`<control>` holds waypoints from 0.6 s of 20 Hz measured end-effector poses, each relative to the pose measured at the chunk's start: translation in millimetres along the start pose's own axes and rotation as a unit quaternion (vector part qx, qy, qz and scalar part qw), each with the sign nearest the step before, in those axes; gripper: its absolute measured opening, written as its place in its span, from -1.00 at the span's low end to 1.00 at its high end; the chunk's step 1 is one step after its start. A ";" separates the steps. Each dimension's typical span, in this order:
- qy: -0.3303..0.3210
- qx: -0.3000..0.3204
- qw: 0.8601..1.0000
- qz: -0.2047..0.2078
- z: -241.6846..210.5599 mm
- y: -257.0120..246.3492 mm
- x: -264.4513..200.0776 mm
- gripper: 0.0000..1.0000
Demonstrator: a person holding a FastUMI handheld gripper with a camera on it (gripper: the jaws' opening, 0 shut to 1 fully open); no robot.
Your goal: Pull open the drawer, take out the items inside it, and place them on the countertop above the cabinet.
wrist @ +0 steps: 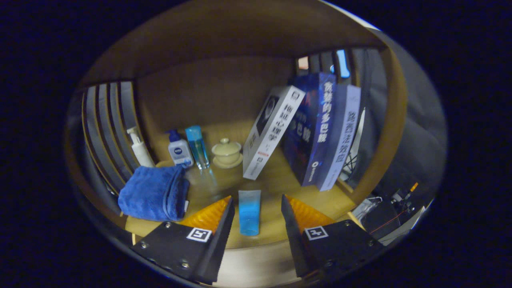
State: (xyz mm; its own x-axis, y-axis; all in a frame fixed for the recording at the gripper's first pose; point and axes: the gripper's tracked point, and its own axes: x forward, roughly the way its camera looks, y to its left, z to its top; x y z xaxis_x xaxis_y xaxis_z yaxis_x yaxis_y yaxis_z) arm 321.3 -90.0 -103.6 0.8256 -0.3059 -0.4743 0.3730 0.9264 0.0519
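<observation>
Dim wooden cubby, countertop (276, 232) running under the gripper, slatted side panels either side, plain wood back wall. Gripper (257, 202) hovers just above the countertop's near edge, fingers spread wide, gripping nothing.

Blue tube (249, 211) lies flat on the wood between the fingers, lengthwise along them, touching neither. Looks like one of the drawer items already set down here; lying flat keeps it from rolling or tipping. Wide fingers fit a release or a fresh approach, can't tell which.

Left of the fingers: folded blue towel (154, 193), close to the left finger, sitting near the counter's front edge. Beyond the towel, against the slats, a white pump bottle (140, 150), then a small blue-capped bottle (180, 150) and a tall clear-blue bottle (198, 146) side by side, all upright near the back. Just right of those, a lidded cream cup on a saucer (227, 153).

Ahead and right: white book (272, 132) tilted, leaning on two blue books (324, 128) that rest toward the right panel; the lean is what props them up.

Drawer and cabinet front aren't visible here, presumably below the counter. Whether more items remain inside, can't tell. Risk: clipping the towel or tube when pulling back.
</observation>
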 end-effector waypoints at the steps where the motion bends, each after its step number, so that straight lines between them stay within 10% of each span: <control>1: -0.017 0.002 1.000 -0.004 6.7 -3.1 -14.1 0.39; 12: -0.170 0.046 0.984 -0.040 -28.5 -17.4 -153.1 0.39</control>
State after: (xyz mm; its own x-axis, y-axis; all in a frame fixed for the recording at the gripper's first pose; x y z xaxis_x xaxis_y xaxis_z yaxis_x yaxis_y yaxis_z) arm 176.3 -53.0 -56.9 0.8799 -0.4473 -0.1603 0.4666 0.8772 0.1133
